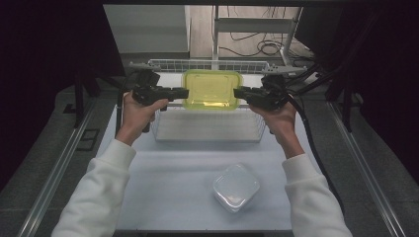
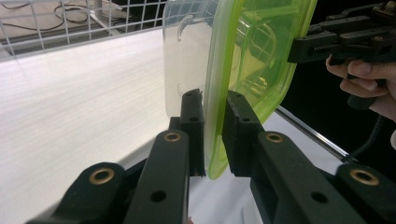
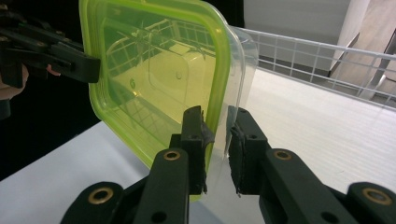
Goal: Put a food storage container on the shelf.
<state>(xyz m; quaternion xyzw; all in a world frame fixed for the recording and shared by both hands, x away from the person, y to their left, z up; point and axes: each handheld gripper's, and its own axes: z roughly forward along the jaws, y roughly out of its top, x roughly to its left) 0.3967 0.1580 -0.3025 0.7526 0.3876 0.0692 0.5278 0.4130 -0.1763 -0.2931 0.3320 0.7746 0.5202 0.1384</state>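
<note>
Held between both: a lidded box (image 1: 211, 90), green lid on a clear tub, hanging in the air above the wire basket (image 1: 207, 129). Left hand-held gripper (image 1: 184, 93) pinched narrow on the lid rim at one side; right hand-held gripper (image 1: 237, 92) likewise clamped on the opposite rim, jaws a touch wider there, straddling lid edge and tub lip together. Seen along the left jaws (image 2: 214, 135), only a thin sliver of green rim sits between the pads.

Likely trouble from here:
- Slipping out, since each grip bites only the edge of smooth plastic; any tilt or jolt could pull the rim free.
- Lid popping off the tub if the two hands drift apart or twist against each other, the tub then dropping into the basket below.
- Catching the basket's far wall just beyond the box if lowered too far forward.

Well behind both hands, near the front of the surface (image 1: 163, 182), a second clear box (image 1: 235, 187), out of the way.
</note>
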